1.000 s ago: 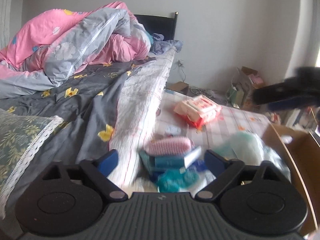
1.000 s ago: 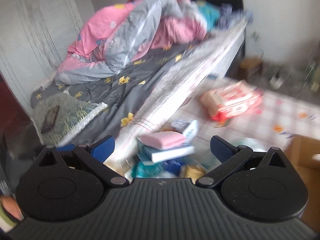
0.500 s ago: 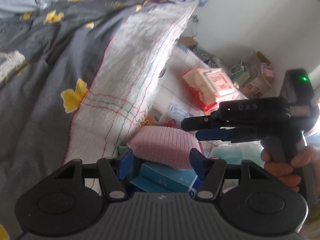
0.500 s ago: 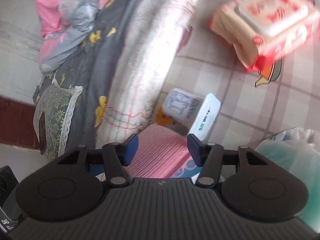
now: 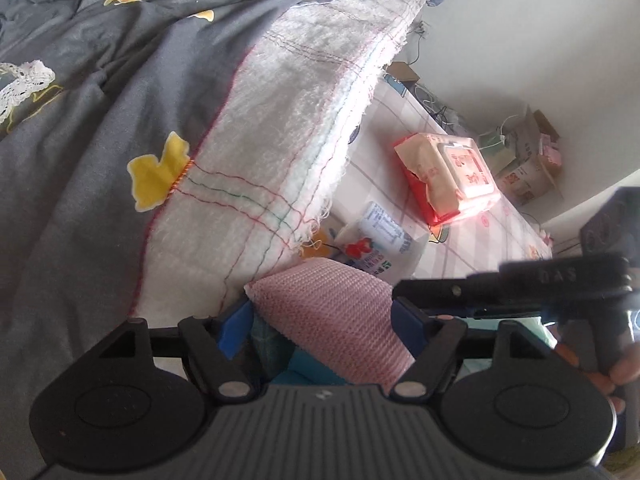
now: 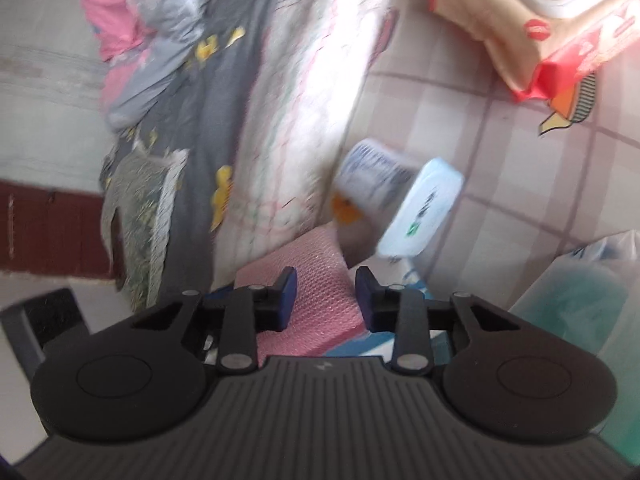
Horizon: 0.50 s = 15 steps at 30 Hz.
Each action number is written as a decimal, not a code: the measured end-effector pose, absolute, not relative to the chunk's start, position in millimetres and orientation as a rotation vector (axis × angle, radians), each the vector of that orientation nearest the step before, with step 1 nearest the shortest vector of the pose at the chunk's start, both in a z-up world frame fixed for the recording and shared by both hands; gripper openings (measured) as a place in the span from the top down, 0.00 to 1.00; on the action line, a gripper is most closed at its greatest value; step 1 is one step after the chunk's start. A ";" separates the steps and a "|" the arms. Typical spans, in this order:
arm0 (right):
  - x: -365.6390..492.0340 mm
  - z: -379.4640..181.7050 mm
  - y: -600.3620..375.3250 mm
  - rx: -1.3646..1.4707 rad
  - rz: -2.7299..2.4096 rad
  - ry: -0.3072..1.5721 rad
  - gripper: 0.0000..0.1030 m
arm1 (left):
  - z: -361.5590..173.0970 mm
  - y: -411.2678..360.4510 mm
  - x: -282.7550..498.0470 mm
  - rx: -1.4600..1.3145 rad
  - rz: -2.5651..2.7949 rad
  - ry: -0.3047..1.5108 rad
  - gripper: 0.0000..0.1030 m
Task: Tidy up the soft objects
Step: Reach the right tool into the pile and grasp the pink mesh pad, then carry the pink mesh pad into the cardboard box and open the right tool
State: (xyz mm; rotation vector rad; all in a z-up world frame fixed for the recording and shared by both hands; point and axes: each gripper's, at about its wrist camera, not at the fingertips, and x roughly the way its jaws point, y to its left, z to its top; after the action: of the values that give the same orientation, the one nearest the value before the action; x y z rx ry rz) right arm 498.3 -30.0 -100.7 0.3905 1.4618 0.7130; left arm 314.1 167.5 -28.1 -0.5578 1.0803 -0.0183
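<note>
Nearer now: pink ribbed-knit cloth [image 5: 332, 316] between left tongs [image 5: 324, 324].

Checked tablecloth [image 5: 472, 248] bears wipes pack [image 5: 448, 176] and bottle [image 5: 380, 240].

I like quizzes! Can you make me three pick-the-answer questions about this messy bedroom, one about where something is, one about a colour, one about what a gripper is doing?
1. Where is the red and cream wipes packet?
A on the checked cloth
B on the grey bedspread
C inside a box

2. What colour is the knitted soft pad?
A green
B pink
C black

3. How does the left gripper stand?
A far from the pad
B fingers on either side of the pad
C holding the packet

Answers: 1 A, it lies on the checked cloth. 2 B, its knit is pink. 3 B, blue fingers flank the pad.
</note>
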 end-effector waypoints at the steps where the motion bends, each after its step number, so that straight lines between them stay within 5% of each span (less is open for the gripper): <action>1: 497.1 -99.6 -28.7 0.380 0.721 1.458 0.72 | -28.7 168.4 313.9 -0.562 -0.017 1.081 0.28; 15: 471.0 -79.3 -40.8 0.453 0.776 1.432 0.79 | 3.8 164.0 289.1 -0.495 0.025 0.973 0.49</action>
State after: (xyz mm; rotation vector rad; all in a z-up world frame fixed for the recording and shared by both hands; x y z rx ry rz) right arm 471.0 -40.8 -79.3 0.4527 1.4322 0.7755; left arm 289.1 164.0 3.8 -0.4953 0.9735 0.0254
